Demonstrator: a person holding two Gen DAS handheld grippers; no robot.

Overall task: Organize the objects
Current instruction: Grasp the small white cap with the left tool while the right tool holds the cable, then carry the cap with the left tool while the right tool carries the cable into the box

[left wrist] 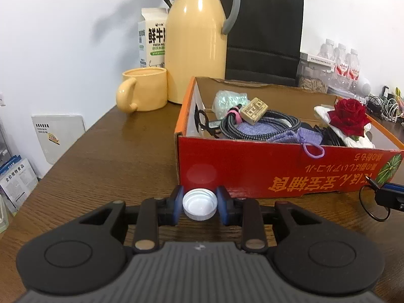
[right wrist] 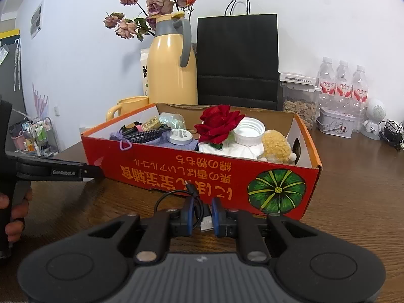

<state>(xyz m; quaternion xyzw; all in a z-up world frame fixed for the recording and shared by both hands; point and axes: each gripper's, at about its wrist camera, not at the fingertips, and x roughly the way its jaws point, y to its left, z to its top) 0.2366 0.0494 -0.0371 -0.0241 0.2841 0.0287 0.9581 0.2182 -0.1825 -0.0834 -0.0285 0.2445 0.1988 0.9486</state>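
Red box (left wrist: 277, 166) wall stands just ahead of the left fingers (left wrist: 176, 208), blocking straight advance. Bare worktop (left wrist: 101, 156) lies left of them, up to the mug (left wrist: 144, 89).

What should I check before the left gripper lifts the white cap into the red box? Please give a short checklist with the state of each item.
1. Left gripper pads pressing on the white cap: ok.
2. Cap centred between the pads: ok.
3. Red box directly ahead, open on top: ok.
4. Free spot inside the box: cannot tell; it looks crowded.
5. Right gripper clamped on the black cable, off to the side: ok.
6. Yellow mug away from the path: ok.
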